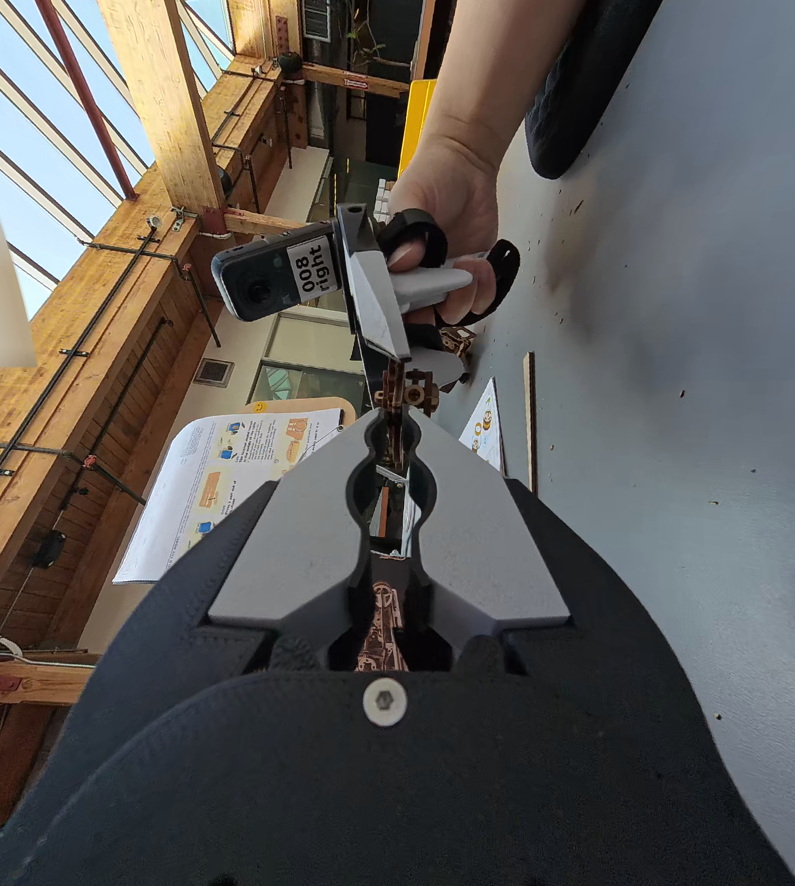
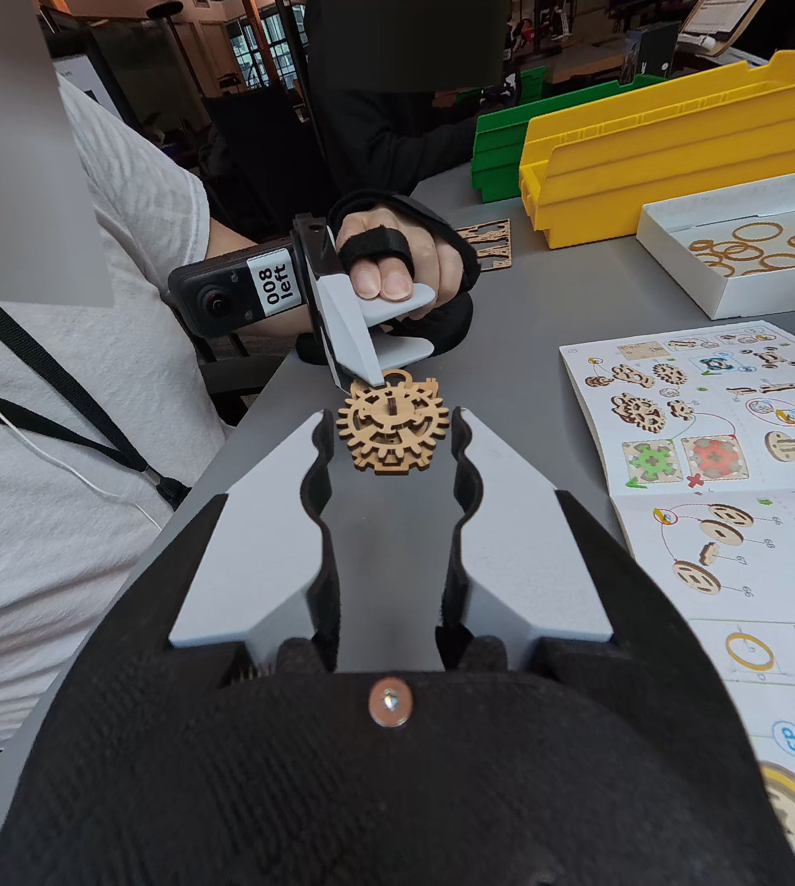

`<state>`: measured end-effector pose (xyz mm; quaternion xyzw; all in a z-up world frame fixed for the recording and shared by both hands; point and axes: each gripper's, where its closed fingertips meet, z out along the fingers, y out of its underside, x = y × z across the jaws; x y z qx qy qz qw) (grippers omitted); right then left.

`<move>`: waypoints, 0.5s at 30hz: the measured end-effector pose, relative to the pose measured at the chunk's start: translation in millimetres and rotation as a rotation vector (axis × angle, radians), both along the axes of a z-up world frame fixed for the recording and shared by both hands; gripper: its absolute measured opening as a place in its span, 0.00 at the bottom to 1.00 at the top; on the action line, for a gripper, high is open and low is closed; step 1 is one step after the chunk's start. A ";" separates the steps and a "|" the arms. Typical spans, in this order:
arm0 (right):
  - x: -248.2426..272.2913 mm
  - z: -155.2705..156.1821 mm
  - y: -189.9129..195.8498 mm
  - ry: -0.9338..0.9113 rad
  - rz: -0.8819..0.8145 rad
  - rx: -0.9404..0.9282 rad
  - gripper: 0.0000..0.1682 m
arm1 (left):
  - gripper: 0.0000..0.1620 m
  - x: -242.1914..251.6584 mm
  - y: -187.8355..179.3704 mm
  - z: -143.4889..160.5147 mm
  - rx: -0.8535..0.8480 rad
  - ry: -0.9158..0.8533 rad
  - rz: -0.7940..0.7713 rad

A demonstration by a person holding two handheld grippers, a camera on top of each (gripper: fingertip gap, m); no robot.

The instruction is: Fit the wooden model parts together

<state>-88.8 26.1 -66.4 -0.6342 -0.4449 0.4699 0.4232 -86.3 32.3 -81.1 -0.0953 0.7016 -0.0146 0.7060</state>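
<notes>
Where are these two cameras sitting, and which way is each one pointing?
Left wrist view: sits on the left gripper, rolled sideways, looking along its grey fingers, shut on the tan wooden gear assembly; beyond, the right gripper and bare right hand.
Right wrist view: sits on the right gripper, open, looking over the grey table at the gear assembly, held by the left gripper and strapped left hand.
Shared: the gear assembly, both grippers, the table, the printed instruction sheet.

wooden gear assembly (image 2: 393, 426), left gripper (image 2: 362, 381) clamping, right gripper (image 2: 390, 426) spread
</notes>
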 end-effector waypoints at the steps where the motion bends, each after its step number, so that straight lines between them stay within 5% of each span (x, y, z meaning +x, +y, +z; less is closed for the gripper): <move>1: -0.4 -0.3 0.0 0.000 0.001 -0.003 0.27 | 0.02 0.1 0.0 -0.4 -0.006 0.002 -0.002; 4: -0.9 -2.7 2.1 -0.003 -0.008 -0.019 0.27 | 0.02 0.4 2.0 -1.7 -0.063 0.013 0.011; 10: -4.6 -8.0 10.2 -0.040 -0.065 0.017 0.27 | 0.26 -10.7 4.1 -11.4 -0.266 0.068 0.147; 15: -12.0 -35.1 35.2 -0.183 -0.265 0.061 0.27 | 0.23 -46.8 -5.8 27.1 -0.760 -0.145 0.182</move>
